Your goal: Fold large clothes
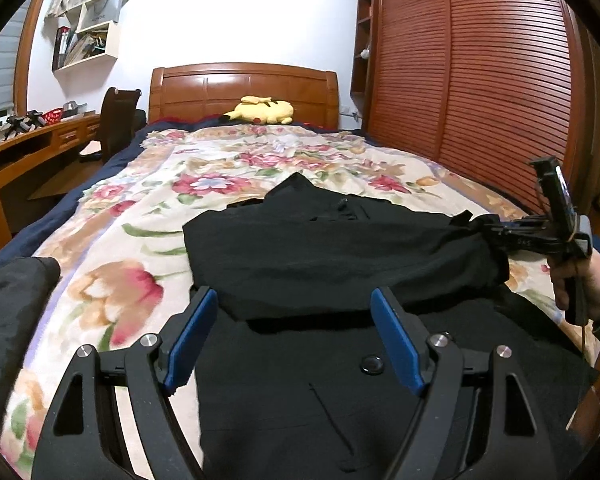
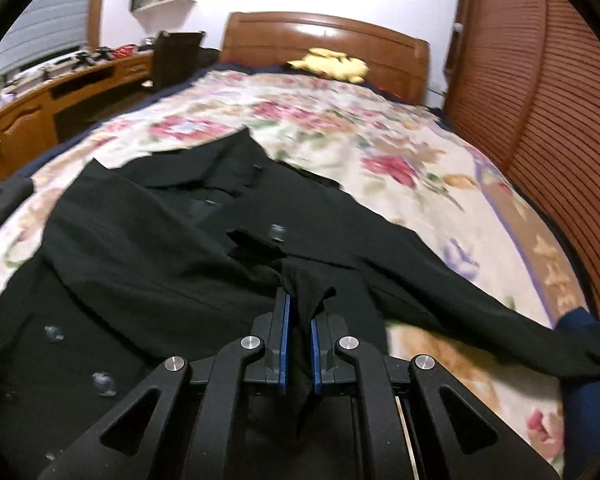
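1. Black coat lies spread on the floral blanket of the bed, its hem toward the foot edge and its collar pointing at the headboard.
2. Its cloth is dark and matte, with a large round button on the front panel near the foot edge; the right wrist view shows more pale-glinting buttons down the front.
3. One sleeve is laid crosswise over the chest, forming a broad band from the left side of the coat to the right.
4. The other sleeve stretches out toward the right edge of the bed, over the blanket.
5. The left gripper hovers over the lower front of the coat, its blue pads spread wide apart with nothing between them.
6. The right gripper has its pads nearly together, pinching a bunched fold of the black cloth, which rises in a crumpled peak just past the fingertips.
7. In the left wrist view that gripper sits at the right end of the folded sleeve, near the bed's right edge, held in the person's hand.
8. A yellow plush rests by the headboard, well apart from the coat.
9. Another dark garment lies at the bed's left edge.
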{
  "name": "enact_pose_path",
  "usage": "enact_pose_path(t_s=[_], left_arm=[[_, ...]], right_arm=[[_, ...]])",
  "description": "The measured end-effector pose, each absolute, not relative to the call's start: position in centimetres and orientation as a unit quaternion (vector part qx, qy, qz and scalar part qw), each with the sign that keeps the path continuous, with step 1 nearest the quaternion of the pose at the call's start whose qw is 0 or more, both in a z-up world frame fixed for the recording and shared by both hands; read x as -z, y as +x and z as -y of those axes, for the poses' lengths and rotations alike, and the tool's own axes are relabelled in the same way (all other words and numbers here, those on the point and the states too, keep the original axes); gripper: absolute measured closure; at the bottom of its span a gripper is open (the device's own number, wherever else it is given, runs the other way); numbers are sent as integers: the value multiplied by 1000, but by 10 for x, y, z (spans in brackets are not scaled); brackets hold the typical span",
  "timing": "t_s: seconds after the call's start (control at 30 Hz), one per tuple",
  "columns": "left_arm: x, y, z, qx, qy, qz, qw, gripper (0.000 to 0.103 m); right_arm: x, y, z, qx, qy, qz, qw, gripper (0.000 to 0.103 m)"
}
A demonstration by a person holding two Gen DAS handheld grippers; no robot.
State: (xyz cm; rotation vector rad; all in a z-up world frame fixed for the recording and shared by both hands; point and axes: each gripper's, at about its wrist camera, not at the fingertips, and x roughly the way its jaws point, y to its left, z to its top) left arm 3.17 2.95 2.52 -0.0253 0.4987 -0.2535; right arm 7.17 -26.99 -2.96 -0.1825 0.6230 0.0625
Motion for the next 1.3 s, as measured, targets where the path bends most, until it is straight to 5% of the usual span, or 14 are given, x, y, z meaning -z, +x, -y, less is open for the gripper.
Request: enact_pose_path(t_s=[0.77, 0.97, 1.1, 1.3], left_arm=[[-27, 29, -17, 131, -7, -240, 962, 23], [-27, 25, -6, 145, -3, -239, 960, 23], [-27, 26, 2, 149, 2, -239, 959, 23], [-25, 29, 9, 158, 6, -243, 957, 23]], right_arm=[[-2, 53, 267, 77, -107, -328, 936, 94], [0, 47, 266, 58, -102, -320, 940, 74], [-3, 36, 273, 50, -101, -306, 945, 47], [-1, 19, 300, 54, -87, -304, 947, 43]])
